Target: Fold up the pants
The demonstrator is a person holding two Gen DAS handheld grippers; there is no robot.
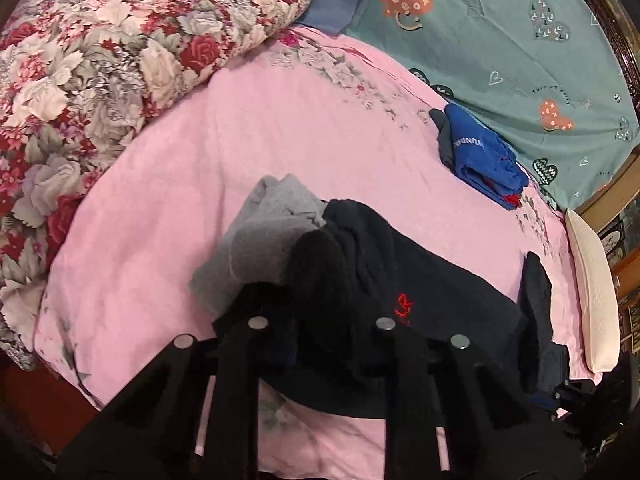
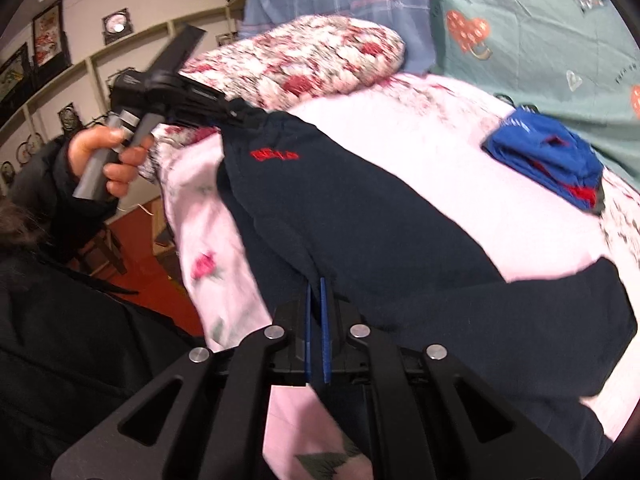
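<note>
Dark navy pants (image 2: 360, 216) with a red embroidered logo (image 2: 274, 155) lie stretched across the pink bedsheet (image 2: 440, 152). My left gripper (image 2: 236, 114) is shut on the waistband end and lifts it. In the left wrist view the pants (image 1: 420, 280) drape over the fingers, which hides the tips, and a grey lining (image 1: 264, 232) shows. My right gripper (image 2: 316, 292) is shut on the pants' edge near the legs, its blue pads pressed on the fabric.
A floral quilt (image 1: 100, 80) lies at the left of the bed. A folded blue garment (image 1: 480, 156) sits on the sheet at the right, also in the right wrist view (image 2: 548, 160). A teal heart-print cover (image 1: 520, 40) lies behind. A white pillow (image 1: 592, 292) marks the bed's right edge.
</note>
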